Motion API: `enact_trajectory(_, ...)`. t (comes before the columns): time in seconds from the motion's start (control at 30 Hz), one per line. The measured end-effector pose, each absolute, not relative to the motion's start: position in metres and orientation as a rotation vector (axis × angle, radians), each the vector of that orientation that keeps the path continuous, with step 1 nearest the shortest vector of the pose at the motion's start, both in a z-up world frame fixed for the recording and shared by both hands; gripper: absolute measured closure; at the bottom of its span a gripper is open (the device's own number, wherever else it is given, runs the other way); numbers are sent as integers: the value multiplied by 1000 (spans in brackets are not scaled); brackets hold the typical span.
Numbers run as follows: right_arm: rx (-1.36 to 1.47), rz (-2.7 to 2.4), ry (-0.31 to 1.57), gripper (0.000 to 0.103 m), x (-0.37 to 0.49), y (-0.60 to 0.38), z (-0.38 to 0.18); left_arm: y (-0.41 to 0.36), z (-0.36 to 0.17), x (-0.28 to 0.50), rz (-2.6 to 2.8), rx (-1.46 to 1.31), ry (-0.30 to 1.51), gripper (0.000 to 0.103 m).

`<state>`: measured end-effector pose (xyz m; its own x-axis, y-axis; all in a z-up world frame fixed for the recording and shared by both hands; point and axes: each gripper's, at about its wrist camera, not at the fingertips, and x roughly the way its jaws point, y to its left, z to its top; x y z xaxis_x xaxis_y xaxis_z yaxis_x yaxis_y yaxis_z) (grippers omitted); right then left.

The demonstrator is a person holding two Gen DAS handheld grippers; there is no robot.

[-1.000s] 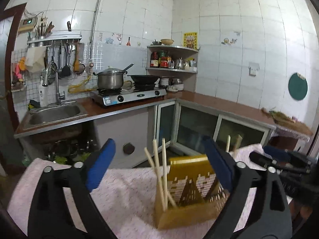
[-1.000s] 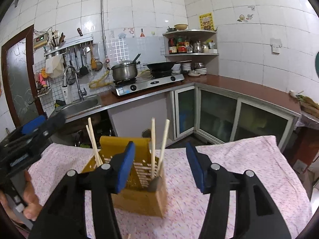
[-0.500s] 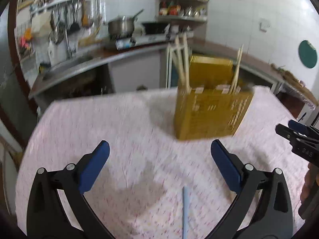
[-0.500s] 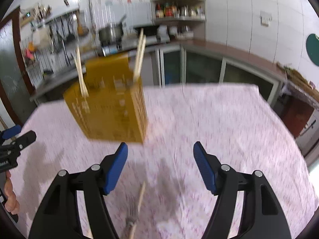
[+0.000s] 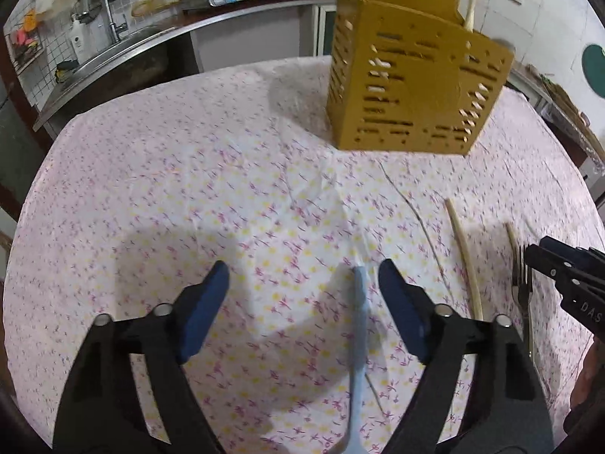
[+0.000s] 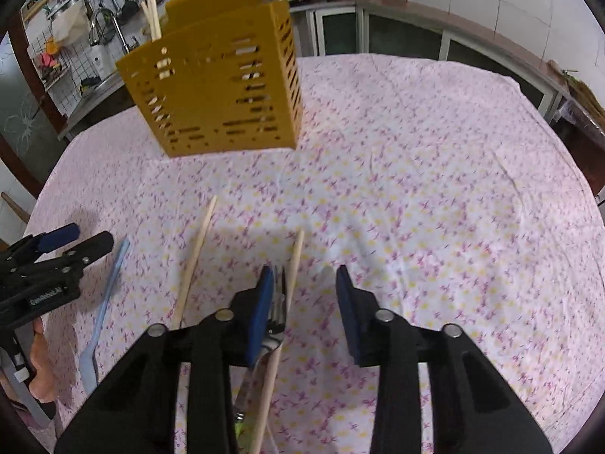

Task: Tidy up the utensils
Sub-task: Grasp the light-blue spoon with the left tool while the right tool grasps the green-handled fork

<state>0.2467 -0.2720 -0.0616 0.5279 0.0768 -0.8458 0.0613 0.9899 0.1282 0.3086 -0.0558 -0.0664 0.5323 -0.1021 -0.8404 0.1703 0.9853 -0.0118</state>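
- Since the frames half a second back, both views have been tipped further down toward the cloth (image 5: 159,174), and the holder (image 5: 412,75) has been pushed up to the top of each frame.
- The left gripper (image 5: 302,295) is seen at the bottom centre of its own view, jaws wide apart and nothing clamped; compared with before, the blue spoon (image 5: 359,325) now lies well up between the pads, close to the right-hand pad (image 5: 401,310).
- The spoon's long axis runs nearly straight up the frame, handle tip toward the holder, bowl end at the bottom edge.
- The right gripper (image 6: 304,299) is at the bottom centre of its view, jaws apart, less widely than the left's, with nothing gripped.
- A fork (image 6: 278,302) lies just beside the left-hand pad (image 6: 261,310), tines pointing up the frame; a chopstick (image 6: 283,325) lies alongside it, tilted slightly right at its far end.
- A second chopstick (image 6: 194,257) lies to the left, well clear of the pads, on a similar slant.
- In the right view the left gripper (image 6: 49,265) shows at the left edge, and a bit of hand (image 6: 38,370) below it.
- The holder stands upright on the cloth in the upper left of the right view, with chopsticks (image 6: 151,3) standing in it.
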Motion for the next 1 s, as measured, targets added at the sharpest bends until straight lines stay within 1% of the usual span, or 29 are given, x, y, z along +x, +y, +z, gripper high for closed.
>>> enact_trajectory(0.03,145,10,1022,74,247,-270,-63,-59,-68,308,-173,84,1003,36)
enact_trajectory(0.07,144,15,1029,76,248,-268,-62,-62,-69,307,-180,96,1013,39)
enact_trajectory(0.1,151,24,1036,81,248,-267,-63,-66,-72,308,-185,107,1028,44)
enact_trajectory(0.17,158,27,1033,85,249,-266,-61,-70,-78,312,-194,115,1057,54)
enact_trajectory(0.2,155,30,1032,89,248,-266,-59,-72,-80,312,-194,120,1069,55)
enact_trajectory(0.33,120,33,1029,93,247,-259,-56,-76,-81,311,-194,131,1069,58)
enact_trajectory(0.47,111,45,1029,94,247,-256,-51,-75,-81,313,-195,126,1074,62)
enact_trajectory(0.73,97,76,1051,94,248,-247,-48,-76,-84,312,-193,134,1073,64)
enact_trajectory(1.0,84,62,1077,94,255,-248,-50,-68,-84,316,-198,100,1084,74)
